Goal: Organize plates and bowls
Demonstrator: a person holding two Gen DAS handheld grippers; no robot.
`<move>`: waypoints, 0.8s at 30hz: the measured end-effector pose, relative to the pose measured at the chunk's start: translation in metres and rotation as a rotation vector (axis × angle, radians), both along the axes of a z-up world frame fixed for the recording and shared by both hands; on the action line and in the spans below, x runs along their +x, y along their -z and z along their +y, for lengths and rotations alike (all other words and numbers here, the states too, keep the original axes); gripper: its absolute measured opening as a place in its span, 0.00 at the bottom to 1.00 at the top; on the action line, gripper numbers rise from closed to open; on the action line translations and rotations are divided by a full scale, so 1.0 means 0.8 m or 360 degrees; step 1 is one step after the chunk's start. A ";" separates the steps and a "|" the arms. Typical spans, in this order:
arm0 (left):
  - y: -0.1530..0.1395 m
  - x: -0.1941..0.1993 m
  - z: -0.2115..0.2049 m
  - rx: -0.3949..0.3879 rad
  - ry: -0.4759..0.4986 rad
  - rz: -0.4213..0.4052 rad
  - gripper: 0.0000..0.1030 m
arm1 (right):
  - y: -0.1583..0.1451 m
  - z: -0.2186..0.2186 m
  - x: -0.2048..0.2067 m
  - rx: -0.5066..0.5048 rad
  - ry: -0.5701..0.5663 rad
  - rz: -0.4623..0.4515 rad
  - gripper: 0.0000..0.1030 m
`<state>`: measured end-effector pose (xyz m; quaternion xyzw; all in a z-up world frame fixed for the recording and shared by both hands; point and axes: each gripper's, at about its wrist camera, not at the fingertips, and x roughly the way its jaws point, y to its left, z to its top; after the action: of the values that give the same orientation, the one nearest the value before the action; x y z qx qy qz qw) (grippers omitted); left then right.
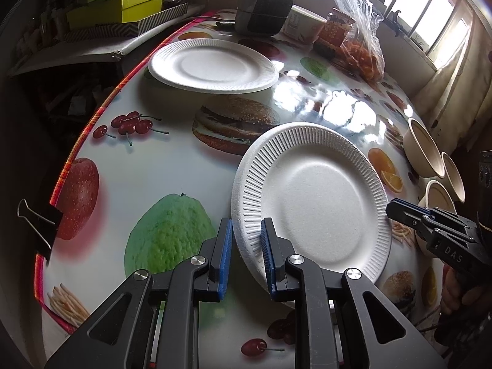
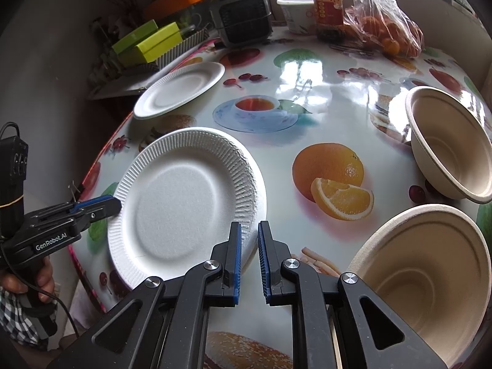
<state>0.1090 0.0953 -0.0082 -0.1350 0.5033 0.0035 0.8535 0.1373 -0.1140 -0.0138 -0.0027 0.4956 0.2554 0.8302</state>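
A white foam plate (image 1: pixel 319 203) is held tilted above the table. My left gripper (image 1: pixel 246 246) is shut on its near-left rim. My right gripper (image 2: pixel 248 246) is shut on the opposite rim of the same plate (image 2: pixel 181 206); it also shows in the left wrist view (image 1: pixel 399 212) at the plate's right edge. A second white plate (image 1: pixel 212 64) lies flat at the far left of the table, also in the right wrist view (image 2: pixel 181 89). Three beige bowls (image 1: pixel 424 147) stand at the right; two show in the right wrist view (image 2: pixel 452 144) (image 2: pixel 427 279).
The fruit-print table (image 1: pixel 147 160) ends at a red edge on the left with a binder clip (image 1: pixel 40 224). At the back stand a dark heater (image 1: pixel 264 6), a white tub (image 1: pixel 303 23), a jar (image 1: pixel 336 29) and a bag of oranges (image 2: pixel 387 27). Green boxes (image 1: pixel 123 3) sit beyond the table.
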 end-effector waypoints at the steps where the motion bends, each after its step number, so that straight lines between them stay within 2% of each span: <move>1: 0.000 0.000 0.000 -0.0002 -0.0001 0.0000 0.19 | 0.000 0.000 0.000 0.0001 0.0000 0.0001 0.12; 7: 0.000 -0.002 0.002 -0.0014 0.0002 -0.0008 0.20 | 0.001 0.000 0.000 0.0005 0.0000 -0.0001 0.14; 14: -0.003 -0.002 0.002 -0.0018 0.0000 -0.0021 0.23 | -0.003 0.001 0.001 0.0002 0.0008 -0.0011 0.21; 16: -0.005 -0.002 0.003 -0.0020 -0.0003 -0.0030 0.28 | -0.003 0.000 0.001 0.0002 0.0009 -0.0012 0.23; 24: -0.008 -0.002 0.006 -0.0023 -0.0015 -0.0043 0.29 | -0.008 -0.002 -0.001 0.0014 0.0036 -0.0019 0.31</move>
<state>0.1076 0.1004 -0.0015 -0.1434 0.4911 0.0021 0.8592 0.1369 -0.1155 -0.0071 0.0050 0.4895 0.2480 0.8360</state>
